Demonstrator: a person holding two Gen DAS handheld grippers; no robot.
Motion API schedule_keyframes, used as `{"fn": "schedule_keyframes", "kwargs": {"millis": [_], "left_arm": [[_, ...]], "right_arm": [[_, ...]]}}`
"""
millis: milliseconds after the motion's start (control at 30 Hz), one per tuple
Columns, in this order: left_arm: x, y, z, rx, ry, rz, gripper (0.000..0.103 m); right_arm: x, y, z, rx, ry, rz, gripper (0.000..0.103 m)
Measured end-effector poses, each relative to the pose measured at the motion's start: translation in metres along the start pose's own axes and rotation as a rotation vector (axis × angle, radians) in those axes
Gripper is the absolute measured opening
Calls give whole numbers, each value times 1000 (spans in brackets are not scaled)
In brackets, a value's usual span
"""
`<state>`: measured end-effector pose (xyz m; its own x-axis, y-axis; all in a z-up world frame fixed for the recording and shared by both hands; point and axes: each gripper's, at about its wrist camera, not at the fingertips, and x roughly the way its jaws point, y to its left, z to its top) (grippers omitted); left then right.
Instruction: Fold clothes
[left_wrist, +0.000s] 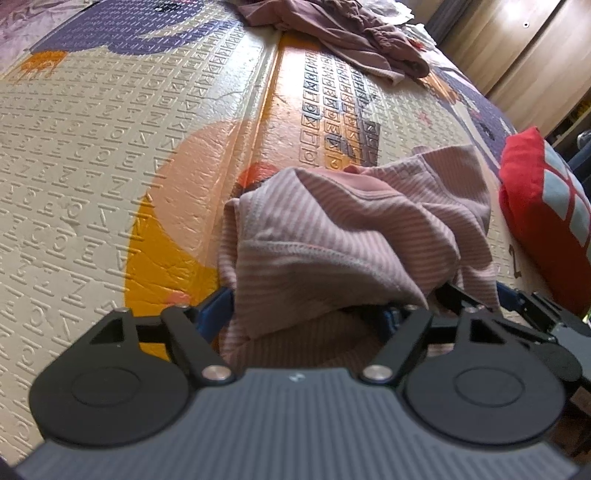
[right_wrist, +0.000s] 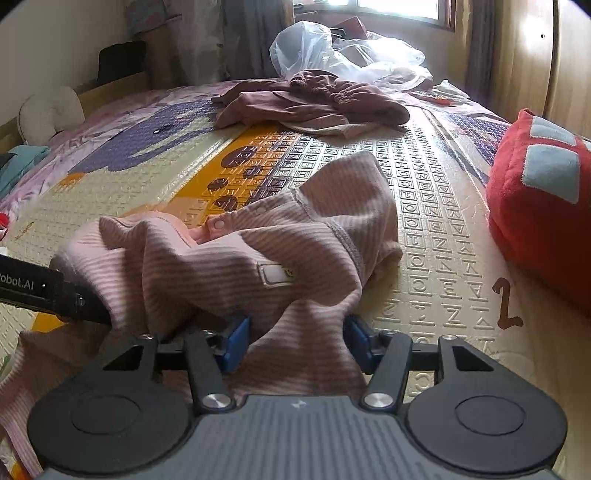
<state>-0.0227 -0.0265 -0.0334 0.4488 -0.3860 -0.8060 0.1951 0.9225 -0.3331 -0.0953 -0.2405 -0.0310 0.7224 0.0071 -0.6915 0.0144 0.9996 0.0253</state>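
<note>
Right wrist: ribbed striped pink garment (right_wrist: 236, 258) bunched between both tools (right_wrist: 295, 341) (left_wrist: 310, 314) — grip unclear; embossed mat (right_wrist: 424, 206)

Garment (right_wrist: 229, 258) pink, fine white stripes; mat (left_wrist: 92, 147) cream, embossed letters, orange-purple patches; cushion (right_wrist: 535, 192) red, pale-blue blocks.

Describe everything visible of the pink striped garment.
The pink striped garment is soft ribbed knit with fine pink-and-white stripes, a snap-button placket, stitched seams and a small white label. It lies crumpled and unfolded on the embossed play mat, its near edge bunched between the blue pads of both grippers.
</note>
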Motion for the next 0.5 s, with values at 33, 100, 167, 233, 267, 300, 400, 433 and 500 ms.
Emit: {"fn": "schedule_keyframes", "kwargs": {"millis": [33, 100, 167, 233, 267, 300, 400, 433, 500], "left_arm": [[0, 0, 0, -1, -1, 1, 70], [0, 1, 0, -4, -3, 3, 65], [-1, 2, 0, -10, -7, 11, 59], [-2, 3, 0, -13, -13, 30, 49], [-2, 3, 0, -15, -16, 39, 44], [-2, 4, 1, -19, -16, 38, 44], [-2, 6, 2, -22, -15, 42, 37], [-3, 7, 2, -21, -16, 48, 35], [-3, 8, 2, -25, -17, 55, 28]], "right_arm": [[0, 1, 0, -4, 1, -3, 59], [1, 2, -1, -11, 0, -9, 60], [2, 3, -2, -17, -4, -15, 60], [3, 3, -4, -14, -13, -19, 60], [2, 2, -5, -10, -19, -20, 60], [2, 2, -6, -5, -26, -19, 60], [3, 1, -6, -5, -29, -21, 60], [3, 2, -6, -8, -28, -22, 60], [3, 4, -6, -23, -25, -29, 60]]}}
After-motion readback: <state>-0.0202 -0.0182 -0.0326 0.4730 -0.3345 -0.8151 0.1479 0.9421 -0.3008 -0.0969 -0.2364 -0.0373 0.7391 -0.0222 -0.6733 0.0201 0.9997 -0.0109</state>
